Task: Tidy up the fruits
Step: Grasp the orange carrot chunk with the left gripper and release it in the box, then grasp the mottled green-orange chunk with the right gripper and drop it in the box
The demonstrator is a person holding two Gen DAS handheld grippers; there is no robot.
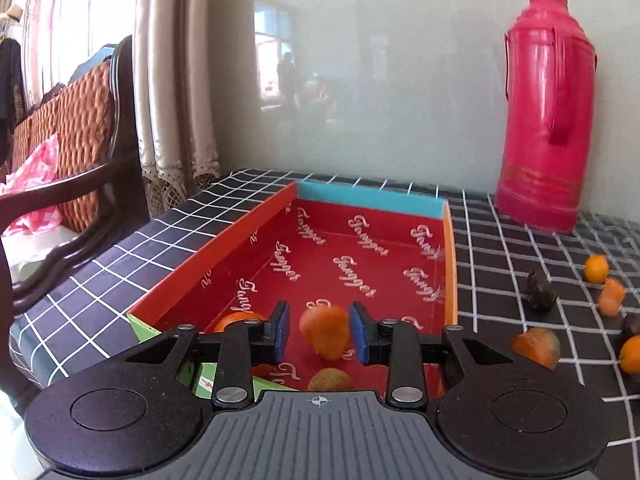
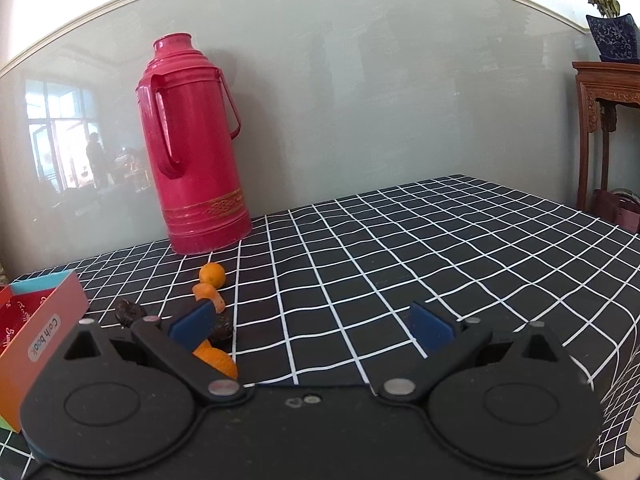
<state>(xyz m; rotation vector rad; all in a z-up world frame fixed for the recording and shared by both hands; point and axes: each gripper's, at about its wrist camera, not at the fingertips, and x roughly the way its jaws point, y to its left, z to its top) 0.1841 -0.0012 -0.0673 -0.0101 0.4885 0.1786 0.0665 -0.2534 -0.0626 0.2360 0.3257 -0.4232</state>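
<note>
Hovering over the near end of the red box (image 1: 372,268), the left gripper (image 1: 319,334) has its blue pads (image 1: 283,330) parted a little, with an orange strawberry-shaped fruit (image 1: 326,332) sitting between them on the box floor. There's a sliver of gap on either side, so the pads frame the fruit rather than pinch it; nothing is held. In the same box, a round orange (image 1: 236,319) peeks out behind the left finger, and a yellowish fruit (image 1: 330,379) lies just in front of the gripper body.

Out on the black checked tablecloth (image 2: 440,240), to the right of the box, more fruit is scattered: a small orange (image 2: 212,274), an orange piece (image 2: 210,295) just beside it, a dark lumpy fruit (image 2: 130,312), and another orange (image 2: 216,360) tucked right under the right gripper's left finger. A tall red thermos (image 2: 196,148) stands against the wall behind them.

The right gripper (image 2: 312,328) hangs above the cloth with its fingers spread wide, gripping nothing.
</note>
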